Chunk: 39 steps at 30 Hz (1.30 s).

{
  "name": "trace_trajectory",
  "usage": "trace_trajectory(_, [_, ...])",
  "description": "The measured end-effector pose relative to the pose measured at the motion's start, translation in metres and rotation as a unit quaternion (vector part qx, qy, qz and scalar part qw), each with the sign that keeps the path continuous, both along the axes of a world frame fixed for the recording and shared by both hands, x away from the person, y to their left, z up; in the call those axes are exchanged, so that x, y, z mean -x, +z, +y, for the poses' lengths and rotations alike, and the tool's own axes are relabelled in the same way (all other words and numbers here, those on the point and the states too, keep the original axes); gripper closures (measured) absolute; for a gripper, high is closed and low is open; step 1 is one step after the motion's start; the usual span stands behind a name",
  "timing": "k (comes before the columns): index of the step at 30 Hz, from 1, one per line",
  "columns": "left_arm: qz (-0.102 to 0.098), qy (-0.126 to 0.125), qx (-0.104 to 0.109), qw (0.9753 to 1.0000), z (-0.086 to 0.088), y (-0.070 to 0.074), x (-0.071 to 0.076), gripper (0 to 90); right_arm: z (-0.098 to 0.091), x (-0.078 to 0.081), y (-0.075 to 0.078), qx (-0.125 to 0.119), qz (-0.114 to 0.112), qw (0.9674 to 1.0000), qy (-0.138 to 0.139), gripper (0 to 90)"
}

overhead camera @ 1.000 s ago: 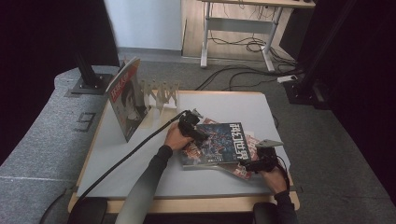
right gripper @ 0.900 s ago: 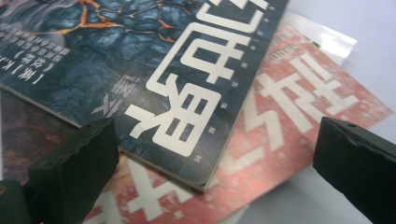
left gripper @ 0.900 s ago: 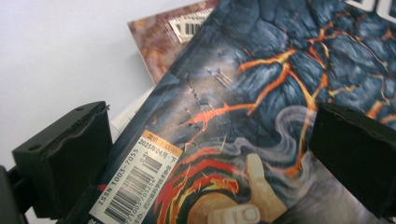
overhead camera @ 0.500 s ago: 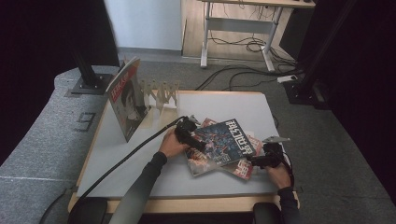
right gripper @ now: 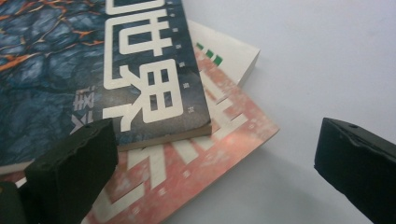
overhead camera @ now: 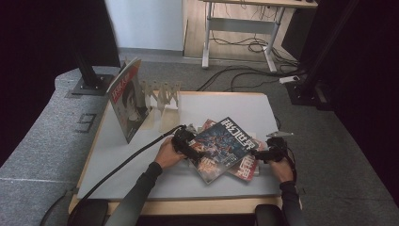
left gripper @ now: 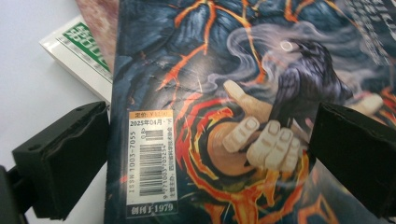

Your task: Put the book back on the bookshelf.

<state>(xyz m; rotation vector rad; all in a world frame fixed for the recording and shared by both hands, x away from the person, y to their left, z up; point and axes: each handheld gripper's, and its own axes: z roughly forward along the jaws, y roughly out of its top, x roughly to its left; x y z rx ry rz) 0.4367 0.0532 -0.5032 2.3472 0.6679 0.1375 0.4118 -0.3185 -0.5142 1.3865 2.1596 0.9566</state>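
A dark blue magazine [overhead camera: 221,145] with white lettering lies askew on top of a small stack at mid-table. Under it are a red magazine [overhead camera: 245,168] and a white book with green print [right gripper: 229,52]. My left gripper [overhead camera: 189,147] is at the stack's left corner. In the left gripper view it [left gripper: 208,163] stands open, jaws wide apart on either side of the blue magazine's barcode corner [left gripper: 152,158]. My right gripper [overhead camera: 265,153] is at the stack's right side. It [right gripper: 215,168] is open too, with the red magazine's corner [right gripper: 187,172] between its jaws.
Another magazine [overhead camera: 128,100] stands upright in a pale wooden rack [overhead camera: 162,93] at the table's back left. The white tabletop [overhead camera: 131,165] is bare to the left of the stack. The table's front edge [overhead camera: 188,205] runs just beyond the forearms.
The blue magazine has turned on the stack and now lies diagonally. My left gripper came nearer along its left corner. The right gripper shifted slightly at the right side.
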Motion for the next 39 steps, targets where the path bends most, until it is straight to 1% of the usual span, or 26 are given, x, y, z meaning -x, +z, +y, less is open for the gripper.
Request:
trace_trajectory(3, [-0.003, -0.005, -0.002, 1.0, 0.001, 0.0, 0.007, 0.0, -0.001, -0.005, 0.0, -0.001, 0.001, 1.0, -0.005, 0.0])
trace_trajectory(5, [-0.003, -0.003, 0.0, 1.0, 0.001, 0.0, 0.013, 0.0, -0.002, -0.008, 0.0, -0.002, 0.003, 1.0, -0.008, 0.0])
trace_trajectory(9, [-0.013, -0.008, 0.002, 0.9999, -0.001, -0.002, 0.027, 0.0, -0.004, -0.014, -0.001, -0.008, 0.003, 0.9996, -0.026, 0.0])
trace_trajectory(12, [-0.008, -0.015, 0.005, 0.9998, 0.0, -0.001, 0.029, 0.0, -0.006, -0.016, -0.001, -0.013, 0.005, 0.9993, -0.034, 0.7])
trace_trajectory(16, [0.005, -0.019, 0.025, 0.9995, 0.007, 0.0, 0.029, 0.0, -0.002, -0.012, 0.002, -0.003, -0.003, 0.9994, -0.035, 5.9])
trace_trajectory(17, [0.005, -0.02, 0.025, 0.9995, 0.008, 0.0, 0.03, 0.0, -0.001, -0.011, 0.003, -0.008, -0.002, 0.9995, -0.031, 5.6])
trace_trajectory(19, [-0.003, -0.016, 0.025, 0.9996, 0.014, 0.0, 0.034, 0.0, 0.002, -0.008, 0.005, -0.013, -0.001, 0.9996, -0.025, 5.6])
trace_trajectory(21, [-0.008, -0.015, 0.026, 0.9995, 0.021, -0.001, 0.037, 0.0, 0.007, -0.004, 0.007, -0.018, -0.001, 0.9997, -0.014, 5.6])
trace_trajectory(24, [-0.015, -0.009, 0.022, 0.9996, 0.032, -0.002, 0.04, 0.0, 0.016, 0.001, 0.01, -0.025, -0.002, 0.9997, 0.002, 5.6])
trace_trajectory(27, [-0.014, -0.009, 0.025, 0.9996, 0.042, -0.002, 0.042, 0.0, 0.024, 0.006, 0.009, -0.024, 0.002, 0.9996, 0.017, 5.6])
trace_trajectory(28, [-0.014, -0.006, 0.027, 0.9995, 0.044, -0.002, 0.043, 0.0, 0.026, 0.007, 0.009, -0.024, 0.003, 0.9995, 0.02, 5.6])
trace_trajectory(29, [-0.015, -0.004, 0.031, 0.9994, 0.046, -0.002, 0.043, 1.7, 0.029, 0.008, 0.008, -0.024, 0.006, 0.9994, 0.024, 5.6])
trace_trajectory(31, [-0.028, -0.003, 0.036, 0.999, 0.047, -0.003, 0.045, 8.7, 0.032, 0.009, 0.008, -0.022, 0.008, 0.9993, 0.029, 5.7])
trace_trajectory(32, [-0.033, 0.0, 0.038, 0.9987, 0.047, -0.003, 0.046, 15.1, 0.033, 0.01, 0.007, -0.023, 0.007, 0.9992, 0.032, 5.7])
trace_trajectory(33, [-0.035, 0.001, 0.04, 0.9986, 0.047, -0.003, 0.046, 19.0, 0.035, 0.011, 0.007, -0.025, 0.008, 0.9991, 0.034, 5.7])
trace_trajectory(34, [-0.036, 0.001, 0.04, 0.9985, 0.047, -0.003, 0.047, 25.9, 0.036, 0.012, 0.007, -0.026, 0.008, 0.9989, 0.038, 5.7])
trace_trajectory(37, [-0.024, -0.007, 0.049, 0.9985, 0.048, -0.003, 0.048, 35.0, 0.039, 0.015, 0.007, -0.027, 0.006, 0.9985, 0.048, 5.7])
trace_trajectory(38, [-0.027, -0.006, 0.047, 0.9985, 0.048, -0.003, 0.049, 38.3, 0.04, 0.017, 0.007, -0.027, 0.006, 0.9983, 0.051, 5.7])
trace_trajectory(39, [-0.03, -0.003, 0.045, 0.9985, 0.049, -0.003, 0.05, 39.4, 0.04, 0.017, 0.006, -0.027, 0.006, 0.9982, 0.054, 5.7])
